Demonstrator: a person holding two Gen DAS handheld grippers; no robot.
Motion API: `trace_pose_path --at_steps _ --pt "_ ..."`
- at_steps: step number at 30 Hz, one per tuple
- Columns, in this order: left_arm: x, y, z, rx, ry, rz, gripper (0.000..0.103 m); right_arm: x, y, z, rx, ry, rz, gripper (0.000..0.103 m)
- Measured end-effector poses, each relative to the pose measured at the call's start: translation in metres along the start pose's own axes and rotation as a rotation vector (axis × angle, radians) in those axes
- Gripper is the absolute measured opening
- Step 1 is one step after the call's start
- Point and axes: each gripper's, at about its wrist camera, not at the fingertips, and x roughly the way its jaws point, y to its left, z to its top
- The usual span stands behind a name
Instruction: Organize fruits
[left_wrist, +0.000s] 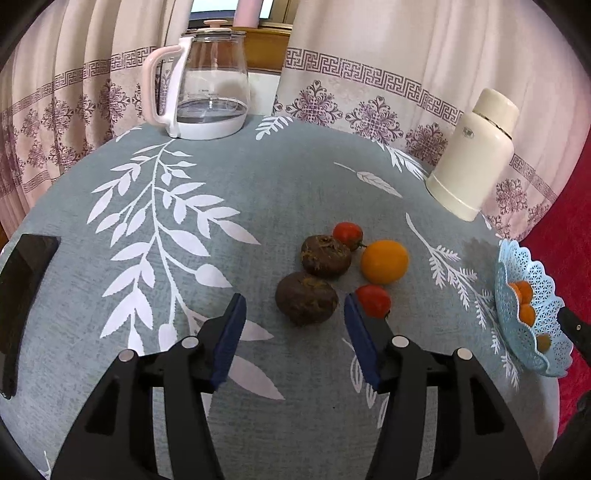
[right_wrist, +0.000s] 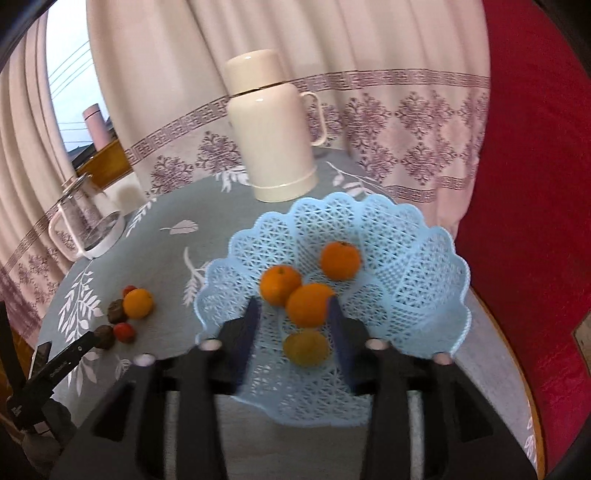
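Observation:
In the left wrist view, two dark brown fruits (left_wrist: 306, 302) (left_wrist: 325, 256), two red tomatoes (left_wrist: 373, 300) (left_wrist: 348, 235) and an orange (left_wrist: 384, 261) lie grouped on the grey leaf-print tablecloth. My left gripper (left_wrist: 294, 306) is open, its fingers either side of the near brown fruit. The blue lattice basket (right_wrist: 406, 280) holds three oranges (right_wrist: 309, 304) and a yellowish fruit (right_wrist: 306, 347). My right gripper (right_wrist: 293, 314) is open above the basket, its fingers flanking the front orange.
A glass kettle with a pink handle (left_wrist: 207, 85) stands at the table's far left. A cream thermos (left_wrist: 476, 155) stands at the far right. A dark phone (left_wrist: 22, 295) lies at the left edge. Curtains hang behind; a red surface (right_wrist: 535, 221) lies right.

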Motion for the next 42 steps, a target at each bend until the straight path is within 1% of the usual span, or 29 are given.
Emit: trace_pose_path --at_steps 1,5,6,7,8,11,17,18,19,21,23,24,28,32,33,34,38,41,42 --pt "0.001 0.0 0.0 0.001 0.003 -0.001 0.057 -0.001 -0.003 -0.002 0.013 -0.01 -0.007 0.058" --pt "0.006 0.001 -0.001 0.001 0.022 -0.005 0.057 -0.005 -0.008 -0.006 0.024 -0.023 -0.018 0.058" --pt "0.007 0.001 -0.001 0.002 0.028 -0.009 0.06 -0.006 -0.009 -0.007 0.024 -0.03 -0.023 0.058" --pt "0.008 0.001 -0.001 0.002 0.033 -0.013 0.066 -0.007 -0.009 -0.007 0.023 -0.035 -0.028 0.058" --pt "0.009 0.001 -0.001 0.002 0.036 -0.015 0.068 -0.009 -0.01 -0.009 0.023 -0.048 -0.037 0.058" --pt "0.012 0.0 -0.001 0.006 0.044 -0.014 0.069 -0.015 -0.012 -0.013 0.027 -0.069 -0.052 0.058" --pt "0.025 -0.001 0.0 0.012 0.101 -0.002 0.068 -0.018 -0.019 -0.02 0.05 -0.082 -0.062 0.058" --pt "0.026 -0.001 0.001 0.014 0.101 0.002 0.066 -0.019 -0.019 -0.022 0.048 -0.086 -0.067 0.058" --pt "0.026 -0.002 0.001 0.018 0.101 0.006 0.062 -0.02 -0.018 -0.024 0.043 -0.091 -0.073 0.058" --pt "0.027 -0.004 0.001 0.032 0.106 0.014 0.057 -0.023 -0.016 -0.027 0.024 -0.105 -0.084 0.058" --pt "0.028 -0.007 0.002 0.046 0.107 0.012 0.048 -0.026 -0.014 -0.031 0.009 -0.121 -0.094 0.058" --pt "0.028 -0.008 0.002 0.052 0.107 0.009 0.042 -0.027 -0.014 -0.032 0.003 -0.129 -0.099 0.058" --pt "0.024 -0.006 0.002 0.043 0.095 -0.028 0.04 -0.032 -0.013 -0.038 -0.001 -0.169 -0.137 0.058" --pt "0.016 -0.003 0.003 0.026 0.072 -0.039 0.038 -0.036 -0.016 -0.039 0.012 -0.192 -0.156 0.058" --pt "0.014 -0.003 0.004 0.024 0.066 -0.042 0.03 -0.037 -0.018 -0.039 0.016 -0.197 -0.159 0.058" --pt "0.011 -0.004 0.004 0.024 0.059 -0.045 0.028 -0.038 -0.019 -0.04 0.024 -0.201 -0.161 0.058" --pt "-0.004 -0.01 0.007 0.04 0.021 -0.054 0.028 -0.037 -0.024 -0.039 0.043 -0.202 -0.162 0.058" --pt "-0.007 -0.011 0.006 0.044 0.018 -0.036 0.029 -0.037 -0.024 -0.039 0.042 -0.204 -0.158 0.058" --pt "-0.006 -0.01 0.005 0.04 0.026 -0.034 0.034 -0.037 -0.024 -0.039 0.042 -0.204 -0.157 0.058"
